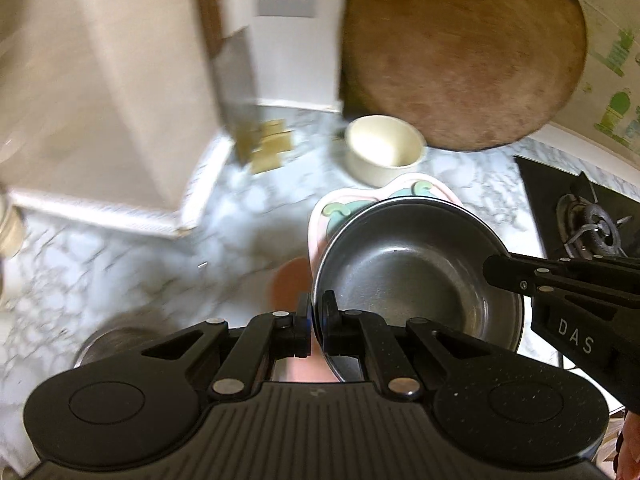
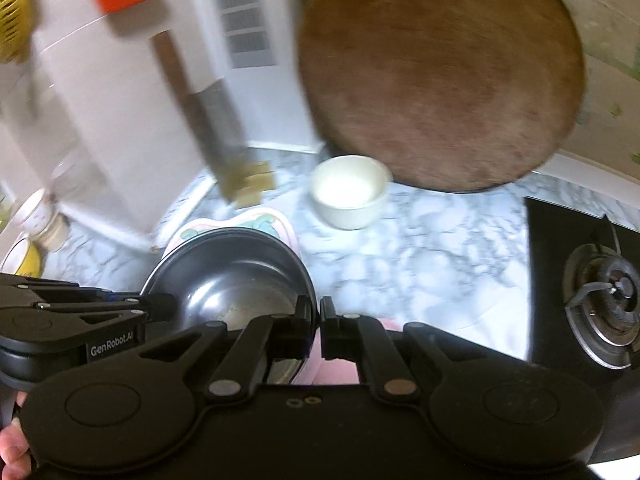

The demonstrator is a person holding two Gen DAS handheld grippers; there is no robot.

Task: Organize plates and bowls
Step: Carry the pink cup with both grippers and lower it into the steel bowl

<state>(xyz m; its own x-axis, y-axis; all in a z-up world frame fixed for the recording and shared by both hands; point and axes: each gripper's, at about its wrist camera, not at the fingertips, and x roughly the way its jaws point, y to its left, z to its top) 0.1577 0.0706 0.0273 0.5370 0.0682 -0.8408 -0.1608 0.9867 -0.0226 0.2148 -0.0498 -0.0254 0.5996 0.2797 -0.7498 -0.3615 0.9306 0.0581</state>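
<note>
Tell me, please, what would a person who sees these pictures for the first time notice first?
First, the dark metal bowl in the middle, gripped at opposite rims by the left tool and the right tool, with a pink patterned plate under it. Next, the big round wooden board leaning at the back right, with a small white bowl on the marble counter before it. A gas burner sits at the right.
</note>
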